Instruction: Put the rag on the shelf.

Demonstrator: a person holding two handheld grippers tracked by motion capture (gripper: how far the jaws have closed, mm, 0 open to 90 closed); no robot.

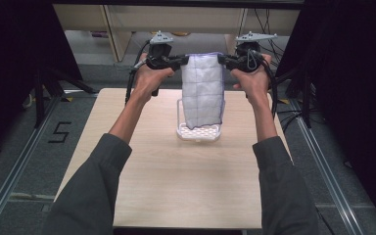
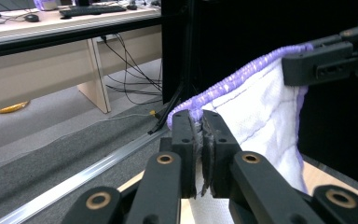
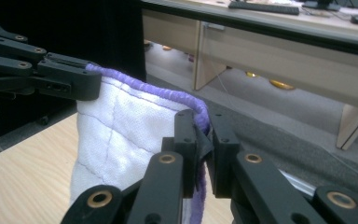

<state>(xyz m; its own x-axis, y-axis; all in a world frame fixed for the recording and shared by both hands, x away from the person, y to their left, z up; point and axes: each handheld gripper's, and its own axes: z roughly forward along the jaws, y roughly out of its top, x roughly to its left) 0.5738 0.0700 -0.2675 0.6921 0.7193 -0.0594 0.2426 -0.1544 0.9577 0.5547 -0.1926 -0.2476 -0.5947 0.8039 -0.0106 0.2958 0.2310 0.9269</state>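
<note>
Left gripper (image 1: 185,61) and right gripper (image 1: 221,59) each pinch a top corner of the white quilted cloth with purple edging (image 1: 203,90), jaws pressed together on the hem. Cloth hangs stretched between them above the wooden table (image 1: 186,186), its lower edge just over the white plastic rack (image 1: 199,131).

One sign can be read: a black numeral "5" (image 1: 59,132), marked in tape-like strokes on the grey floor (image 1: 39,161), at the left of the high view, just left of the table's (image 1: 186,196) edge. It stands slightly slanted. No other text, label or brand is legible; the items on the desks at the top of both gripper views are too small and blurred to read.
</note>
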